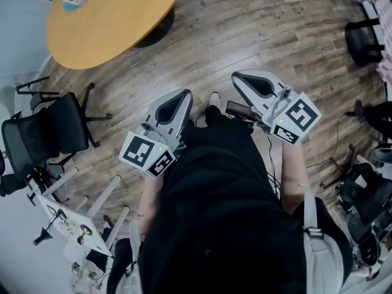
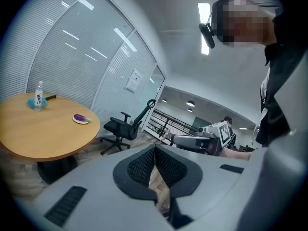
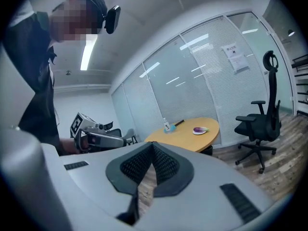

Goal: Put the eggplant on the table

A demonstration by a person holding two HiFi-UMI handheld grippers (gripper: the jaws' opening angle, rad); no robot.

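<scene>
Both pairs of jaws are closed tip to tip, with nothing between them. In the head view the left gripper (image 1: 182, 97) and the right gripper (image 1: 241, 78) are held out from the person's waist, one at each side of the dark-clothed body. Both point toward 12 o'clock, roughly level over the wooden floor (image 1: 245, 29), with their marker cubes nearest the body. The eggplant (image 2: 80, 117) lies on a white plate (image 2: 87, 121) on the round table (image 2: 43, 134). It sits at 10 o'clock from the left jaws and 2 o'clock from the right ones, well apart from both. A bottle (image 2: 38, 96) stands farther along the tabletop.
</scene>
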